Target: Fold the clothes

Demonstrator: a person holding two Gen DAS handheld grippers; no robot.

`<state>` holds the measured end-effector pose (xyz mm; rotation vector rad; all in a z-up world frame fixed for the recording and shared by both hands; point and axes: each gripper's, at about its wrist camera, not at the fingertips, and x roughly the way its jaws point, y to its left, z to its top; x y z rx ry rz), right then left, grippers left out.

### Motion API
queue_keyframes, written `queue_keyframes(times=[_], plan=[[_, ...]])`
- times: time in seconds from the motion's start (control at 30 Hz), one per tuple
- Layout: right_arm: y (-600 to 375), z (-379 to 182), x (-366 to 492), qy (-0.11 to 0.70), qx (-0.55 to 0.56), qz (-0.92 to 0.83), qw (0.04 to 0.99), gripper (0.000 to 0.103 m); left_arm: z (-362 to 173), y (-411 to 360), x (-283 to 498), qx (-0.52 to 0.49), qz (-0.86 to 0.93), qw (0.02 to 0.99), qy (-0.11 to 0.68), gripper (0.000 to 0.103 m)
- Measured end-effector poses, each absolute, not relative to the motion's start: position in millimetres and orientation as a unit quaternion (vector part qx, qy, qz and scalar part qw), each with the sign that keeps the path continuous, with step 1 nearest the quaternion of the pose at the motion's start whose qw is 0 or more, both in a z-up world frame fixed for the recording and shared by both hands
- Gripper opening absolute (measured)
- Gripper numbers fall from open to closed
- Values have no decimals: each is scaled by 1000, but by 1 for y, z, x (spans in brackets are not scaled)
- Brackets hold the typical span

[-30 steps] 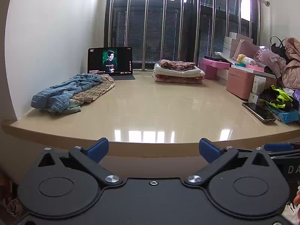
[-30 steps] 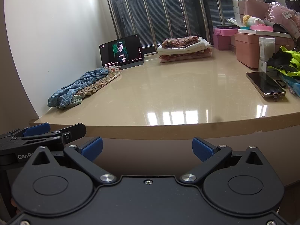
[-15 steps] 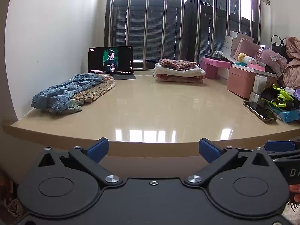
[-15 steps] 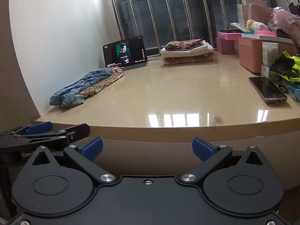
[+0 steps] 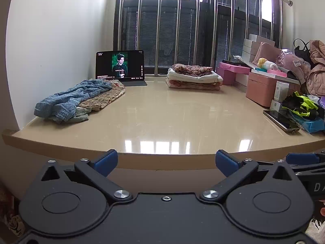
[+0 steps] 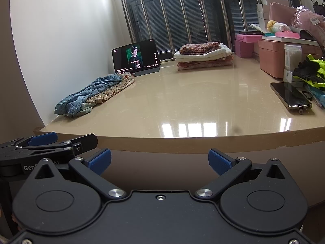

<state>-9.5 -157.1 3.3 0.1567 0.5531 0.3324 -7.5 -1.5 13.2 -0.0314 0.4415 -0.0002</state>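
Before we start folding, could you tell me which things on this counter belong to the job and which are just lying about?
For the job:
- blue knit garment on the unfolded heap by the wall
- folded stack near the window
- left gripper and right gripper, both open, holding nothing

Just lying about:
- tablet playing video
- phone
- pink boxes
- neon-yellow item
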Motion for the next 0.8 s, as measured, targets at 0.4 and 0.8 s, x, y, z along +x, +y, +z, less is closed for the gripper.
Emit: queue_keyframes(times=[0.4, 0.8], plan=[[-157, 3, -10, 273, 77, 164, 945, 103, 13, -1, -7, -18, -2, 974, 224, 103], [-158, 2, -8, 278, 79, 164, 943, 103, 11, -1, -7, -19, -1, 974, 227, 103]])
